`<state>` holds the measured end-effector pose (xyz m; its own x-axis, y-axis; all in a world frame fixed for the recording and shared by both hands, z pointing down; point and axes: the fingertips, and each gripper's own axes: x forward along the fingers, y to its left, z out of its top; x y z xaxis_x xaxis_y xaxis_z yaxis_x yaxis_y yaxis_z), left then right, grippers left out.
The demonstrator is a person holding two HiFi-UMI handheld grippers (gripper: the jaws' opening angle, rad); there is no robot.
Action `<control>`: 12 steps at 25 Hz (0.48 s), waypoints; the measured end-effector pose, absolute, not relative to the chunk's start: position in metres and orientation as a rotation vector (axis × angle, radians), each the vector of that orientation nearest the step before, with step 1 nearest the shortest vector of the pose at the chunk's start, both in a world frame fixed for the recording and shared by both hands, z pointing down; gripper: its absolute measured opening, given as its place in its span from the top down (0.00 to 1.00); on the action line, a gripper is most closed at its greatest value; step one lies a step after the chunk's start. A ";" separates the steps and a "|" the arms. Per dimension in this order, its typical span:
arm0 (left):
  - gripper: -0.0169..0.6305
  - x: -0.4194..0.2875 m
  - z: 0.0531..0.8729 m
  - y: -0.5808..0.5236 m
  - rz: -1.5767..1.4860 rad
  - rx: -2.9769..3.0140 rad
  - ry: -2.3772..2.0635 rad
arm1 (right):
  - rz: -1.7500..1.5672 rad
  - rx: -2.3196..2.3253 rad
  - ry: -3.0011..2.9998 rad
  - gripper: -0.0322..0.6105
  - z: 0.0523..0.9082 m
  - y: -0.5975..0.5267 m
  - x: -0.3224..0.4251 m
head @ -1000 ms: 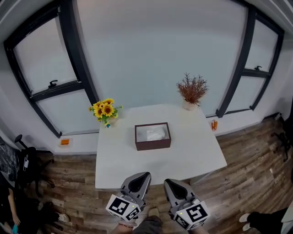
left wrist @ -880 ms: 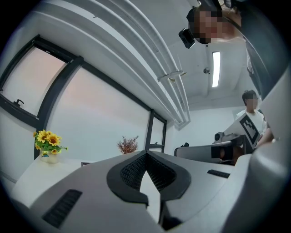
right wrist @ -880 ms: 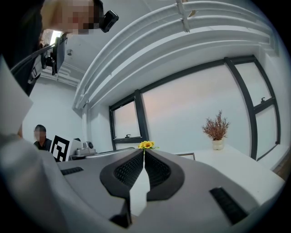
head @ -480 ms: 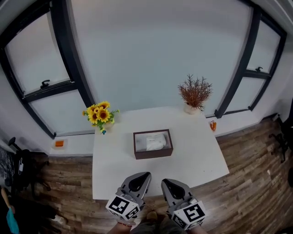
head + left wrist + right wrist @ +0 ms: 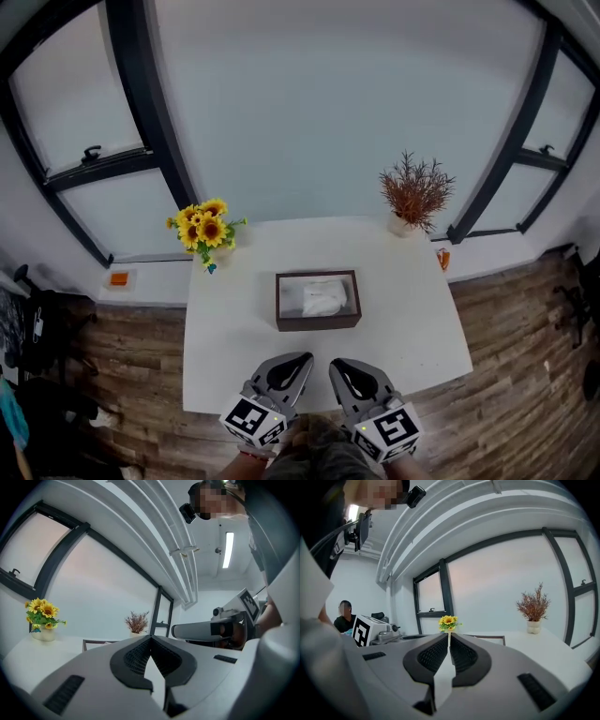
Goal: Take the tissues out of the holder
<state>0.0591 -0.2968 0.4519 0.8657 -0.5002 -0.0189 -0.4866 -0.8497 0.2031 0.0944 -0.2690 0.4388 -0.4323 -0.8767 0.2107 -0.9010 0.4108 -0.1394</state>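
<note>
The grey left gripper (image 5: 302, 357) and grey right gripper (image 5: 336, 362) hover side by side at the near edge of the white table (image 5: 234, 337), jaws together and empty, likely poised to reach the white tissues (image 5: 323, 298) lying in the dark-brown rectangular holder (image 5: 317, 323) mid-table.

Orange object (image 5: 442, 259) at three o'clock, too small for me to name, tissue holder (image 5: 96, 641) mostly hidden behind my left gripper (image 5: 151, 638)

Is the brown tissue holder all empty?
No, white tissues lie inside the brown holder that stands in the middle of the table.
</note>
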 end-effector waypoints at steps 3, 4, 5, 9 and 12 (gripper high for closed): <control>0.96 0.061 0.457 -0.309 -0.085 2.834 -0.779 | 0.363 1.527 -2.523 0.94 0.446 -0.285 0.095; 0.96 0.062 0.459 -0.313 -0.080 2.828 -0.785 | 0.351 1.515 -2.532 0.94 0.446 -0.291 0.095; 0.96 0.064 0.461 -0.317 -0.076 2.823 -0.789 | 0.327 1.508 -2.553 0.94 0.446 -0.296 0.095; 0.96 0.075 0.478 -0.326 -0.052 2.810 -0.781 | 0.255 1.463 -2.599 0.94 0.449 -0.318 0.107; 0.96 0.082 0.491 -0.334 -0.027 2.798 -0.778 | 0.243 1.364 -2.571 0.94 0.455 -0.340 0.121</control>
<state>0.0822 -0.3341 0.4910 0.8583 -0.5111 0.0455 -0.5068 -0.8305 0.2310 0.1207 -0.3400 0.4554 -0.5448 -0.7941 0.2695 -0.8305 0.5554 -0.0425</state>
